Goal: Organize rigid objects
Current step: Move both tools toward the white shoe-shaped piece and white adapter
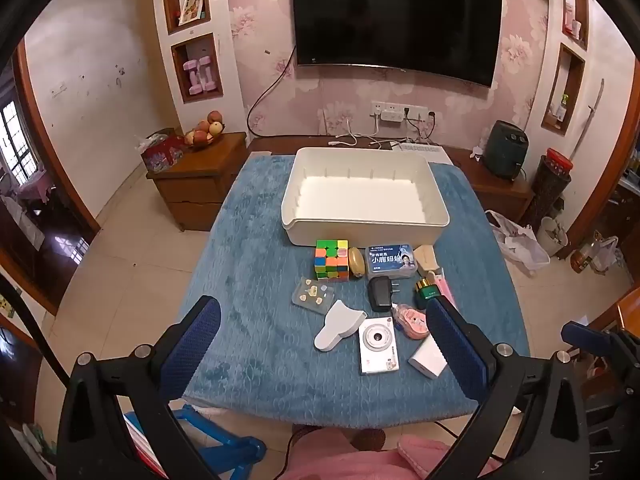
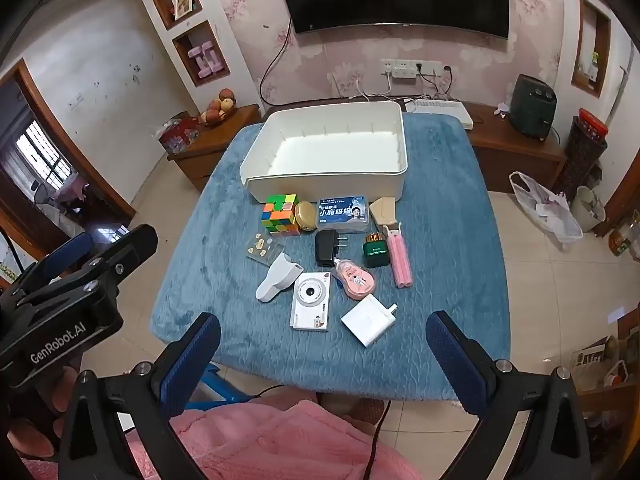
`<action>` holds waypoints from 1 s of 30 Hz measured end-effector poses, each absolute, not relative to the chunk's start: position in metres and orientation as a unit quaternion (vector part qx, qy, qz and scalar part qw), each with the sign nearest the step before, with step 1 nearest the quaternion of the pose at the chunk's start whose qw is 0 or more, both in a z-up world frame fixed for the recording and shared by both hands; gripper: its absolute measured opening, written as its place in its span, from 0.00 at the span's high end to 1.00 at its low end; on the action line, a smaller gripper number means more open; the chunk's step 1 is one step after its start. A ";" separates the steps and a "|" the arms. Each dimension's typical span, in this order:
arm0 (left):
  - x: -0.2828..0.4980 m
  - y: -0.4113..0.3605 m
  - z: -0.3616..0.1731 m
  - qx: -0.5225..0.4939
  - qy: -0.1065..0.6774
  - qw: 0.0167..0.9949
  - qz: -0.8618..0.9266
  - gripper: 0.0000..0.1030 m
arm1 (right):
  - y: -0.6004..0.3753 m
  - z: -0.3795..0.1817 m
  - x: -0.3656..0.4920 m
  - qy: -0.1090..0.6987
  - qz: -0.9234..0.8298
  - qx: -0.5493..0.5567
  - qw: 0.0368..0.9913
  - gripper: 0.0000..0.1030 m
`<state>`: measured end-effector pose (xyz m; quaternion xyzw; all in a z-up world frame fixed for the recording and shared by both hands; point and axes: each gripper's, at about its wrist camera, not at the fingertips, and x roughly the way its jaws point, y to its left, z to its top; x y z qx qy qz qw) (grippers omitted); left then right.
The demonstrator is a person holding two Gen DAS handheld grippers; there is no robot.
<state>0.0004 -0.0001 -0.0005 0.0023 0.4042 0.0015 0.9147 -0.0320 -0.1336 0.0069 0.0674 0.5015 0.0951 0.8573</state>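
Your items lie in a tight cluster on the blue cloth (image 2: 224, 248), just in front of the white bin (image 2: 256, 184); none are binned yet.

Risks, as judged:
- Cube (image 2: 281, 215) and tan oval case (image 2: 306, 217) touch. Grab one w/ wide jaws and you'll likely shove the other.
- White camera (image 2: 310, 301), white scoop-shaped piece (image 2: 278, 277) and pink tape dispenser (image 2: 355, 280) sit edge to edge. A finger coming down between them may knock a neighbour.
- White charger (image 2: 369, 319) lies near the table's front edge; a nudge could send it off.
- Pink stick pair (image 2: 400, 258) looks free to roll.

Bin: empty, white floor bare, slotted inner walls, no dividers fitted.

Tongs: left gripper (image 1: 323, 336) and right gripper (image 2: 323, 336) both spread wide, nothing held, hovering short of the cluster.
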 end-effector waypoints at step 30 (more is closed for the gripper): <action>-0.007 -0.011 -0.013 0.003 0.432 0.902 -0.012 0.01 | -0.142 -0.021 -0.041 0.564 0.113 0.091 0.813 0.00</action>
